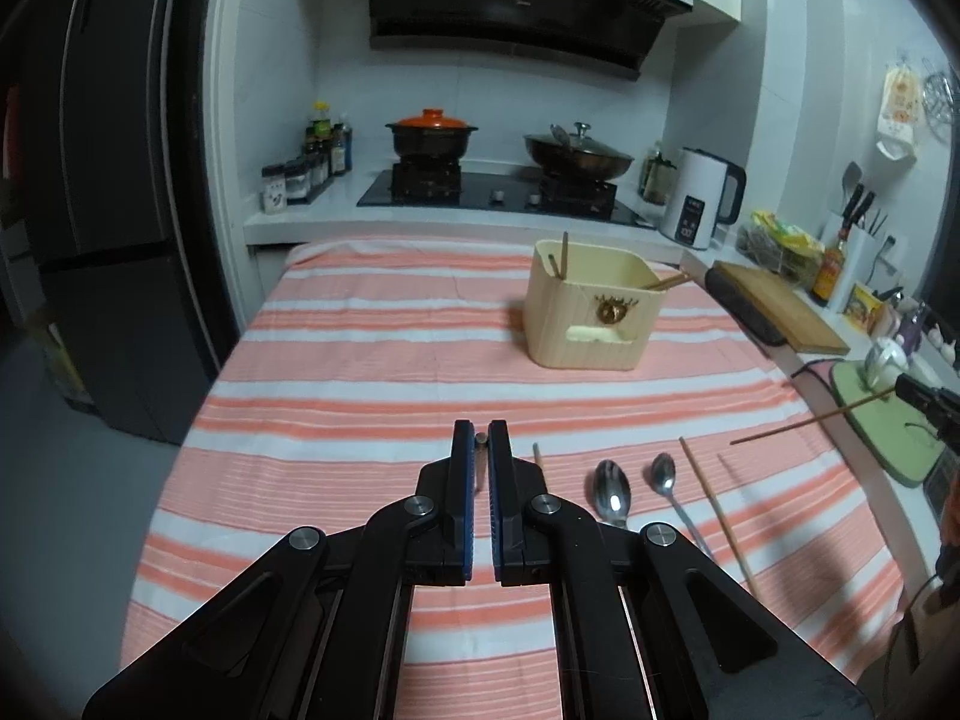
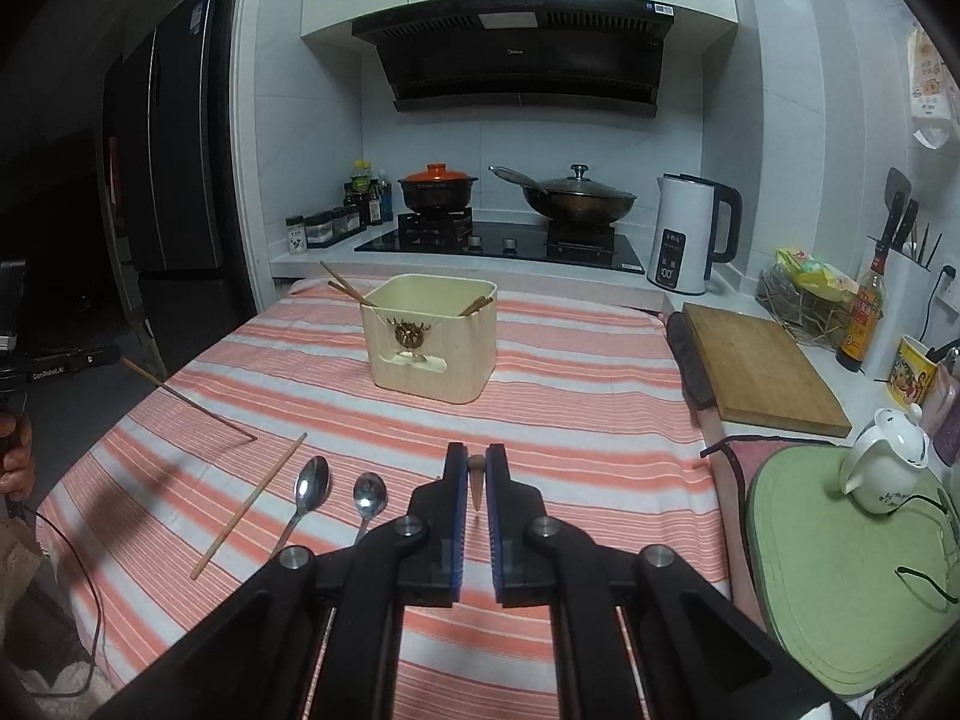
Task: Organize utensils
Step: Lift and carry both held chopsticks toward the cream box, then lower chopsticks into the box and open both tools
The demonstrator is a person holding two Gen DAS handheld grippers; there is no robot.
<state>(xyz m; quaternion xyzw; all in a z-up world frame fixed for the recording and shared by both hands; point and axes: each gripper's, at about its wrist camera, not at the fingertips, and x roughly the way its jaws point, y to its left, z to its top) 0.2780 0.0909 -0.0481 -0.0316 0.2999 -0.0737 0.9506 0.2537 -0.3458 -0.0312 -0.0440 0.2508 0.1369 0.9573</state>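
My left gripper (image 1: 480, 433) is shut on a dark chopstick (image 1: 480, 450), seen end-on between the blue pads, above the striped cloth. At the left edge of the right wrist view that same chopstick (image 2: 192, 401) slants down from the left gripper (image 2: 114, 354). My right gripper (image 2: 477, 456) is shut on a brown chopstick (image 2: 477, 480); in the left wrist view this chopstick (image 1: 804, 423) sticks out leftwards. A cream box (image 2: 432, 342) farther back holds several chopsticks. On the cloth lie two metal spoons (image 2: 312, 489) (image 2: 369, 492) and a loose chopstick (image 2: 249, 504).
A wooden cutting board (image 2: 759, 366) and a green mat (image 2: 840, 570) with a white teapot (image 2: 888, 468) flank the table on the right. Behind are a stove with pots, a white kettle (image 2: 690, 240) and a dark fridge (image 1: 108, 180). A person's hand (image 2: 15, 462) shows at left.
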